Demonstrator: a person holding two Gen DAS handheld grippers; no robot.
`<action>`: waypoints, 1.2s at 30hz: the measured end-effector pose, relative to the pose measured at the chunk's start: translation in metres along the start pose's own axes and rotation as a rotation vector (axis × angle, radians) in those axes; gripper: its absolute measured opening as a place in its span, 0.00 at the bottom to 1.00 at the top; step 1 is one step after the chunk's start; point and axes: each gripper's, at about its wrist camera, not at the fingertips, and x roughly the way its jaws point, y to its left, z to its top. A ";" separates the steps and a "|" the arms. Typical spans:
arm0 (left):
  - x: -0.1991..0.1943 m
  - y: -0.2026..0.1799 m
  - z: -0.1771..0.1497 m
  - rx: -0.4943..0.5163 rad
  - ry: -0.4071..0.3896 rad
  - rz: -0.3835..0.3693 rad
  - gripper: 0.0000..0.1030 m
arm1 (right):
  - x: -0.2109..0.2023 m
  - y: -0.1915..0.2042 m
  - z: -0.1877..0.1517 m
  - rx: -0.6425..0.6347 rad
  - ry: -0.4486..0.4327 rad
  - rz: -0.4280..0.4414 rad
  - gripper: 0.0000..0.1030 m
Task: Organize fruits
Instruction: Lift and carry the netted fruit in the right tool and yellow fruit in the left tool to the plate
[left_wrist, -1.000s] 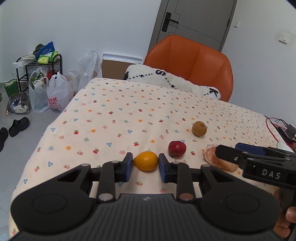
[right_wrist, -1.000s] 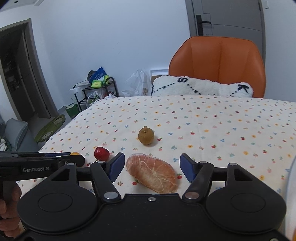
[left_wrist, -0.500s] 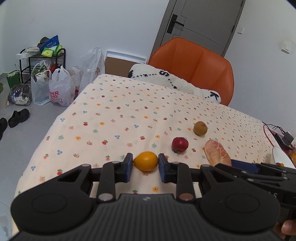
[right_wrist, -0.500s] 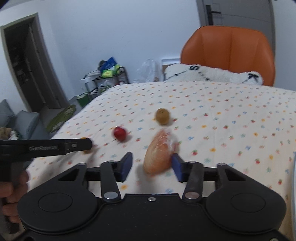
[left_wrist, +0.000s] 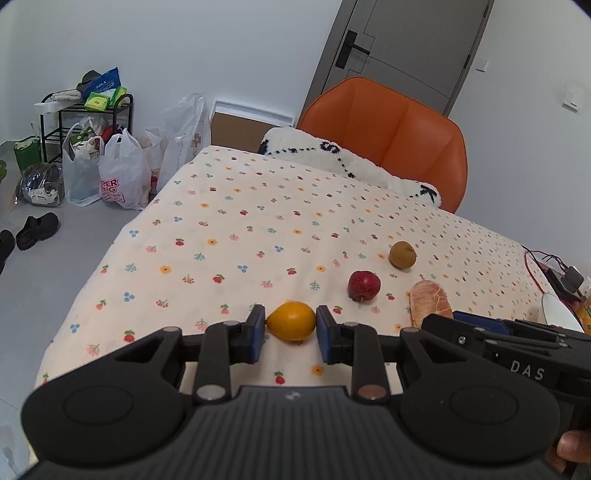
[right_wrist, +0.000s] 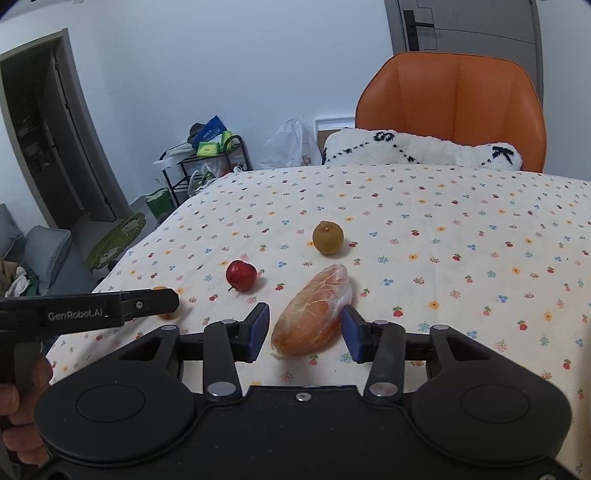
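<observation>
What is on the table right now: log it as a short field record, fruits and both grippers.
surface: table with flower-print cloth
yellow fruit: between the left gripper pads, both pads touching
peeled citrus segment: between the right gripper pads, gap on the left side
red fruit: free on cloth
brown fruit: free on cloth, farthest back
behind table: orange chair, white cushion
</observation>
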 end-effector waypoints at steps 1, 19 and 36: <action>0.001 0.000 0.000 0.000 -0.001 -0.001 0.27 | 0.002 0.001 0.000 -0.001 0.000 -0.007 0.44; -0.001 0.002 -0.001 -0.007 -0.009 -0.028 0.27 | 0.012 0.011 0.003 -0.045 0.012 -0.047 0.33; -0.022 -0.052 0.002 0.073 -0.044 -0.113 0.27 | -0.058 -0.028 -0.004 0.075 -0.081 -0.054 0.32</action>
